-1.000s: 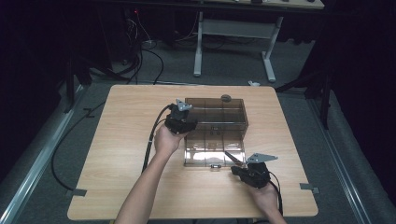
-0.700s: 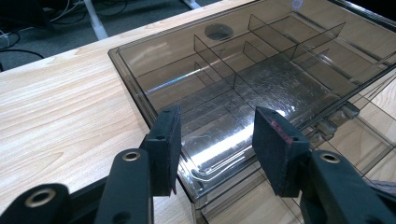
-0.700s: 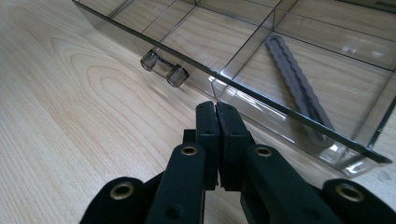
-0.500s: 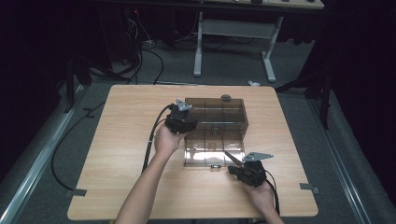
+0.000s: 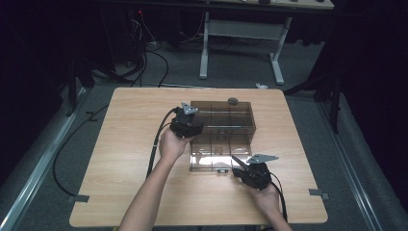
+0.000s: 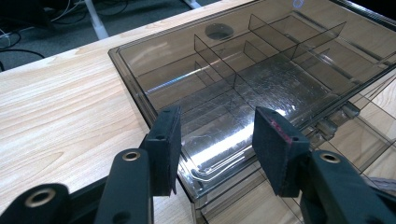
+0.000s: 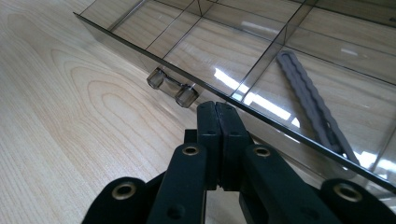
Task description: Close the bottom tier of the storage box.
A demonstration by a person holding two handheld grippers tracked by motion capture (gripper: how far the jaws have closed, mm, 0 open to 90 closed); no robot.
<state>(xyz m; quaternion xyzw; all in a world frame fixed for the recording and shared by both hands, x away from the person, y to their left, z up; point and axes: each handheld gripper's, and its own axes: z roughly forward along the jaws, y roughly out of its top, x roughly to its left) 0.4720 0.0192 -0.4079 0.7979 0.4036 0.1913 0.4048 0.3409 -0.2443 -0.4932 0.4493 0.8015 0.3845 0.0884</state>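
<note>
Smoky plastic organizer box (image 5: 222, 134) between left tool (image 5: 186, 122) and right tool (image 5: 240, 166)

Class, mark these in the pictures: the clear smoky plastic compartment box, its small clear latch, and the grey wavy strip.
Clear smoky plastic compartment box (image 5: 222, 118): high view, far half's floor.
Small clear latch (image 7: 171, 87): right gripper view, its middle bar.
Grey wavy strip (image 7: 310, 100): right gripper view, mid-length.

Free room: bench (image 5: 120, 144) L side & front edge.
Smoked divider box (image 5: 222, 126) w/ lid (image 5: 216, 154) folded open blocks centre; small round thing (image 5: 233, 101) behind it; R strip stays passable.
</note>
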